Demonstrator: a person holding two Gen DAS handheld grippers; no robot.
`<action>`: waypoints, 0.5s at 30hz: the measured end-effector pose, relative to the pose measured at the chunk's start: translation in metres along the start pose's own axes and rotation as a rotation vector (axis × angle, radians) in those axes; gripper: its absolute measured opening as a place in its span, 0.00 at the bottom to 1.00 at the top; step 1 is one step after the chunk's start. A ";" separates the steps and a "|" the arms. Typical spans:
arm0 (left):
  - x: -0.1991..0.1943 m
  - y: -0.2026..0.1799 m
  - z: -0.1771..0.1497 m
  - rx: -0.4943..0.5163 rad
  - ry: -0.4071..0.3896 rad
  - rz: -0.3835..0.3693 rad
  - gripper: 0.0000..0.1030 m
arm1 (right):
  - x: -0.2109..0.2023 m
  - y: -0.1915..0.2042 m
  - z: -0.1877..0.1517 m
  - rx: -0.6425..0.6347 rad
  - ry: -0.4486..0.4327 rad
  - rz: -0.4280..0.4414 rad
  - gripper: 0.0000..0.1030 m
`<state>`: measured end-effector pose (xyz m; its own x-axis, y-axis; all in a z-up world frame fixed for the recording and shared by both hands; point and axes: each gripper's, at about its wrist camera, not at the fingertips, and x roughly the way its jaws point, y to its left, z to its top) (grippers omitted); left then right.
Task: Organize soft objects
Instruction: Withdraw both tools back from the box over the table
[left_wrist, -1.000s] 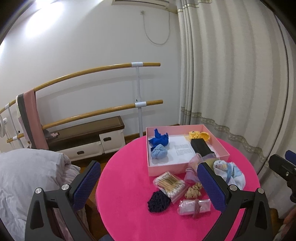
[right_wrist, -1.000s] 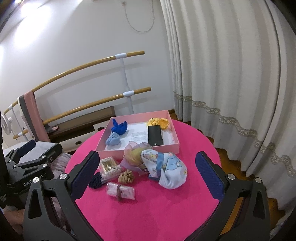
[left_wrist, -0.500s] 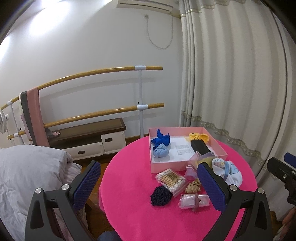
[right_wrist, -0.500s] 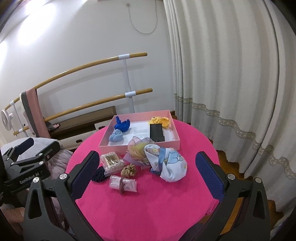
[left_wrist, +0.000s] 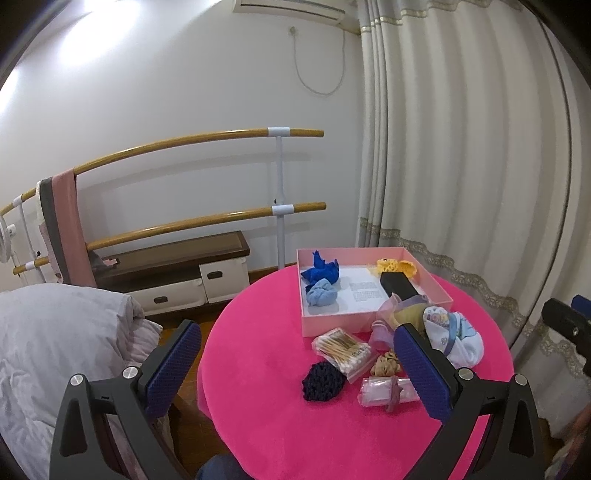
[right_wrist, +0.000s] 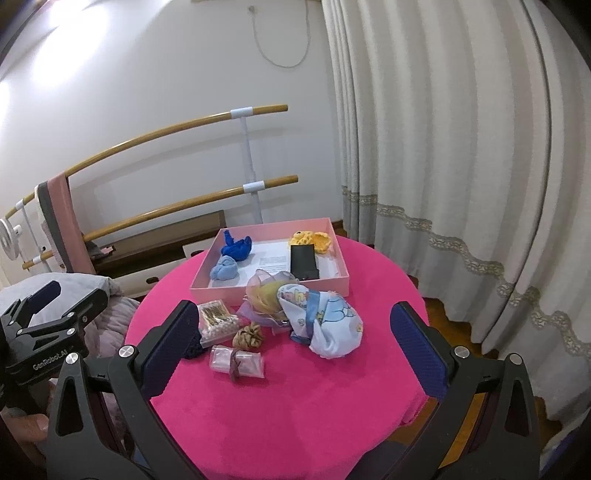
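A round worktop covered in bright pink velvety cloth (right_wrist: 295, 398) holds a shallow pale pink cardboard box (right_wrist: 271, 290) on its far side, with loose soft items clustered just in front of it. Both sets of tongs hover above the near edge, spread wide and holding nothing: the left tongs (left_wrist: 295, 369) and the right tongs (right_wrist: 295, 350). Inside the box lie a dark blue cloth bundle (right_wrist: 236, 249), a light blue cloth bundle (right_wrist: 224, 269), a yellow crocheted piece (right_wrist: 312, 240) and a flat black case (right_wrist: 303, 263). Outside it, a white and blue printed cloth bundle (right_wrist: 325, 321) lies ahead of the right tongs and slightly toward their right finger, touching a sheer yellow and lilac scrunchie (right_wrist: 266, 295) that rests against the box's near wall. Toward the left sit a clear bag of cotton swabs (left_wrist: 341, 349), a navy knitted scrunchie (left_wrist: 323, 380), a tan scrunchie (right_wrist: 249, 334) and a clear tied packet (right_wrist: 236, 363). The right tongs look nearer the printed bundle, whose long axis runs diagonally from far left to near right. The near half of the worktop is bare, giving open room; the box's centre is also free.
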<state>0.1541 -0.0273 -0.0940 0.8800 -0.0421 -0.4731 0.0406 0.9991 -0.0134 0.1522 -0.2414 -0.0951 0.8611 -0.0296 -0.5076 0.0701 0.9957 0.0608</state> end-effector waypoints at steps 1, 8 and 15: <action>0.002 0.001 0.000 -0.002 0.003 -0.002 1.00 | 0.001 -0.002 0.000 0.003 0.002 -0.003 1.00; 0.025 0.009 -0.007 -0.013 0.047 0.009 1.00 | 0.016 -0.009 -0.005 0.016 0.035 -0.014 1.00; 0.069 -0.001 -0.020 0.025 0.140 0.000 1.00 | 0.044 -0.015 -0.015 0.026 0.097 -0.020 1.00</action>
<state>0.2055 -0.0311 -0.1440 0.8056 -0.0388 -0.5912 0.0537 0.9985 0.0075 0.1820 -0.2560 -0.1310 0.8068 -0.0395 -0.5895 0.1006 0.9924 0.0711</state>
